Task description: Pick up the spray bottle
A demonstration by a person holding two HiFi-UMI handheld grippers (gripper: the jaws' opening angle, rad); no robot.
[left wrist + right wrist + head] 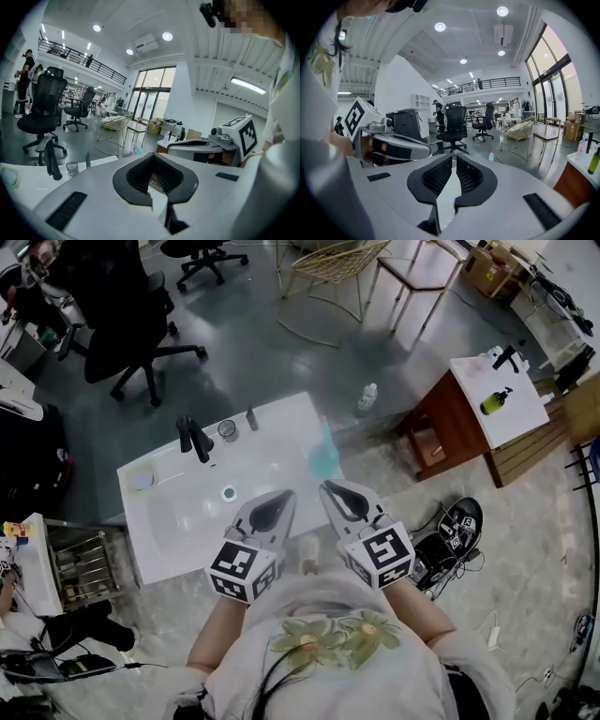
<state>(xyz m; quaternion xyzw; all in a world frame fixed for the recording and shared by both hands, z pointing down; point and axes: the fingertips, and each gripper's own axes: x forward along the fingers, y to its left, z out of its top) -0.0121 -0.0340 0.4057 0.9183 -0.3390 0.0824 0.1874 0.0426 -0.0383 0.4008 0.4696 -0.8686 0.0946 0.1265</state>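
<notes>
White sink tabletop with its basin fills the middle of the head view. Both grippers sit over its near edge, pointing at the far side.

- Left gripper: jaws together at the tips, nothing between them.
- Right gripper: also closed and empty, only a hairline slit between the pads.
- Spray bottle: translucent teal, upright on the right end of the tabletop by the edge, just ahead of the right gripper's tips and not touched.
- Black faucet and a small glass stand at the back, well clear of the bottle.

Looks like the approach step, with no grasp started. The right gripper is the closer one. Next it needs its jaws opened wide enough for the bottle body, then moved forward to straddle it and closed. The bottle is near the edge, so a nudge could tip it off.
</notes>
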